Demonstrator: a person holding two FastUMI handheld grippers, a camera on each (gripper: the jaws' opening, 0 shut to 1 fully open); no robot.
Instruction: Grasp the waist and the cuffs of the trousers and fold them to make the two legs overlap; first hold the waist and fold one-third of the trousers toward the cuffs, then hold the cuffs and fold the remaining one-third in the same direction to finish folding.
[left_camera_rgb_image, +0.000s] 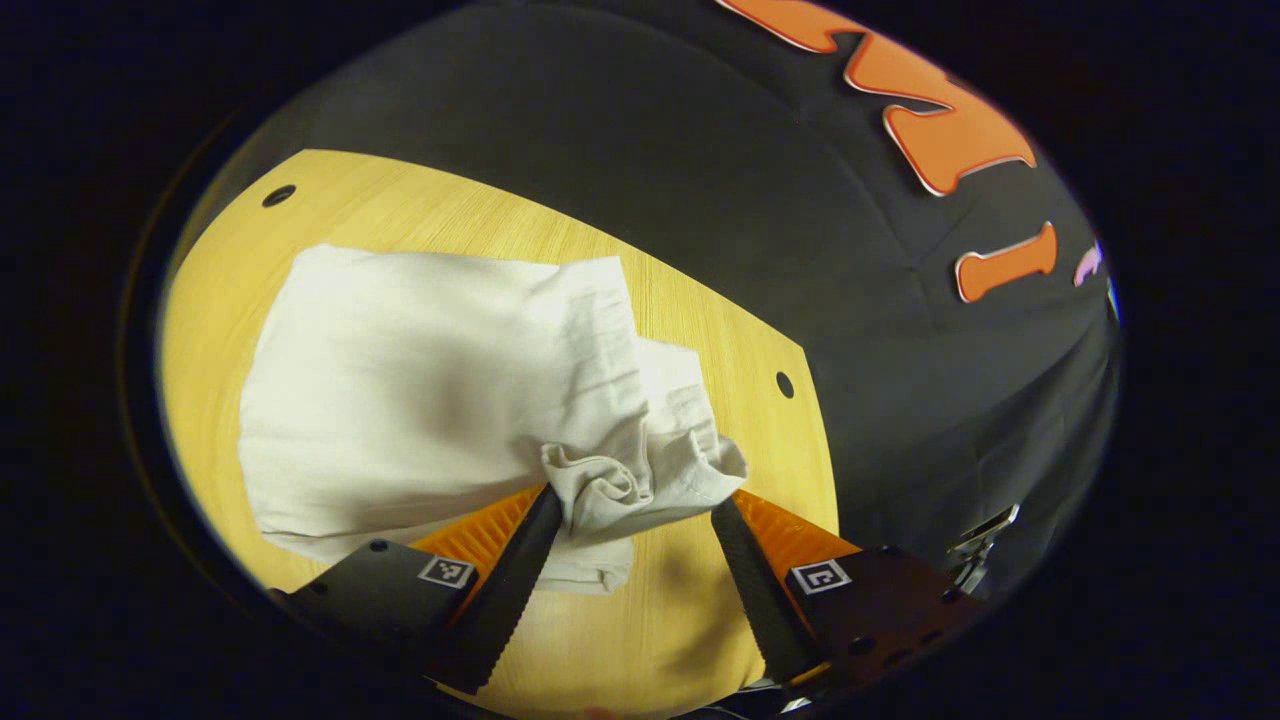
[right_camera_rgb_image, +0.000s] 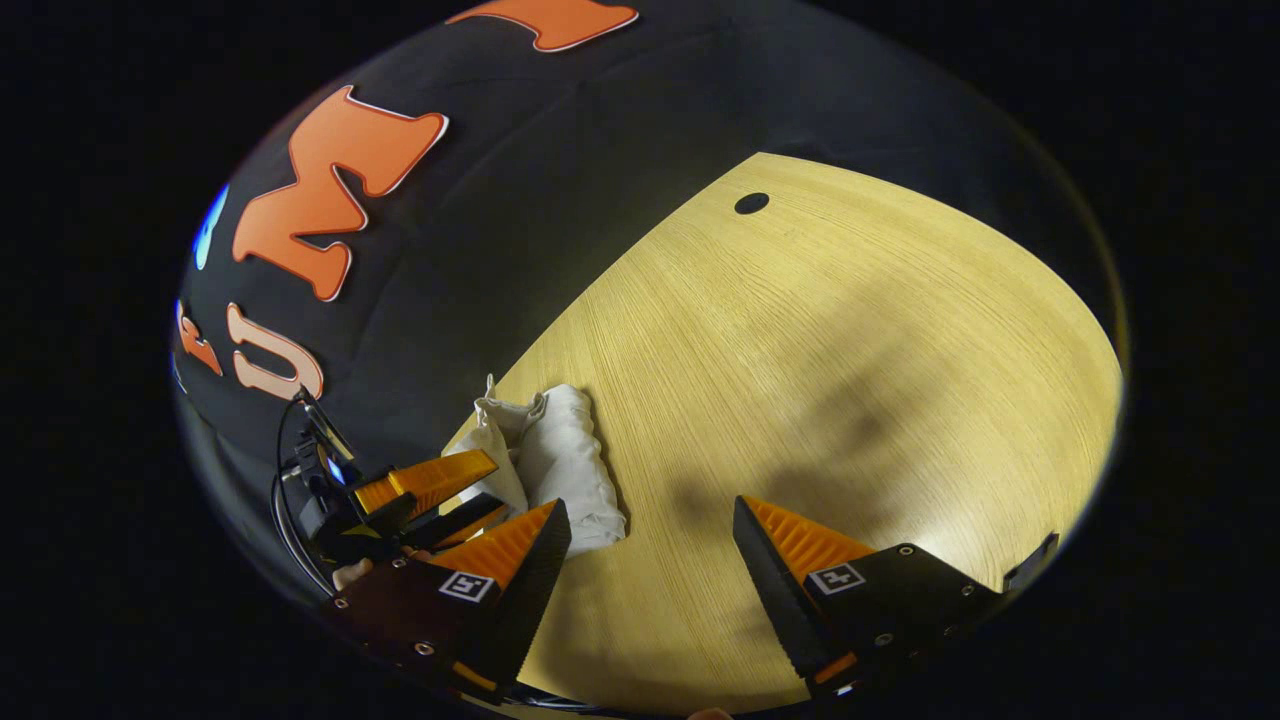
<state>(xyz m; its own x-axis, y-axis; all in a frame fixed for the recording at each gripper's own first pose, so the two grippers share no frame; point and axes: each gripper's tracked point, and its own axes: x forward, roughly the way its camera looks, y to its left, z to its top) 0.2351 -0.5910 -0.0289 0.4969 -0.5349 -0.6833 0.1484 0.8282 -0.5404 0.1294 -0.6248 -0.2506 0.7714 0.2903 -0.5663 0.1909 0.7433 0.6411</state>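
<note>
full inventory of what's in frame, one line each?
trousers: 1, white, folded on the table, bunched end between the left claw's fingers
table: 1, light wood, dark holes near its edges, under everything
wall: 1, black cloth, behind the table
left claw: 1, open around the bunched cloth; seen at far left in the right gripper view
right claw: 1, open, empty, over bare table beside the trousers
</note>
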